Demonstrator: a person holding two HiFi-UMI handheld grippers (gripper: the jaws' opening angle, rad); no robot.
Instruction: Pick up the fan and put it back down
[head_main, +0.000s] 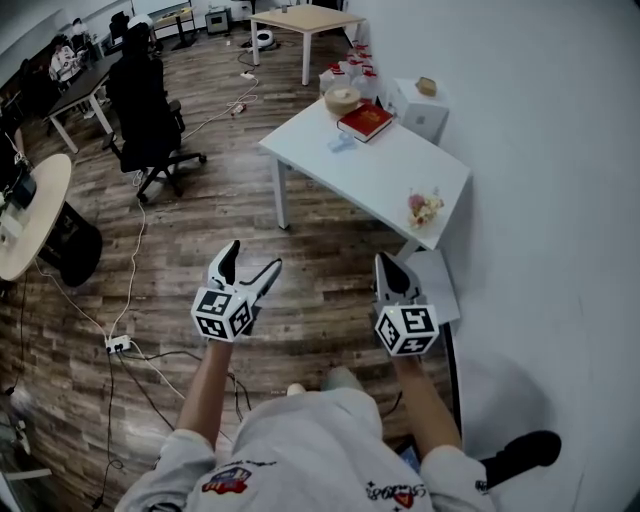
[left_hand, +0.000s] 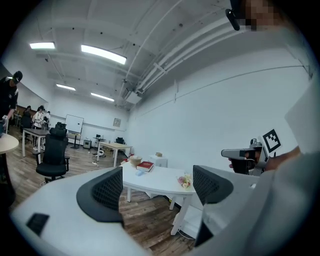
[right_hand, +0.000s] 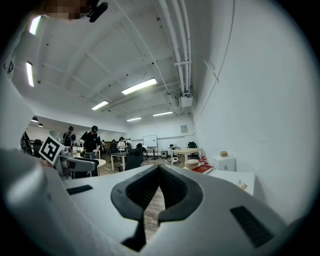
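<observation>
I cannot make out a fan for certain. A round beige object (head_main: 342, 98) stands at the far end of the white table (head_main: 370, 170), next to a red book (head_main: 366, 121). A small bunch of flowers (head_main: 424, 208) lies near the table's near corner. Both grippers are held over the wooden floor, short of the table. My left gripper (head_main: 253, 256) is open with nothing between its pads (left_hand: 107, 187). My right gripper (head_main: 385, 262) is shut and empty, its jaws pressed together. Across the left gripper view the table (left_hand: 155, 177) stands ahead.
A white box (head_main: 420, 108) stands against the wall behind the table. A black office chair (head_main: 150, 120) is to the left, with a round table (head_main: 30, 210) beyond it. Cables and a power strip (head_main: 118, 343) lie on the floor. The white wall is close on the right.
</observation>
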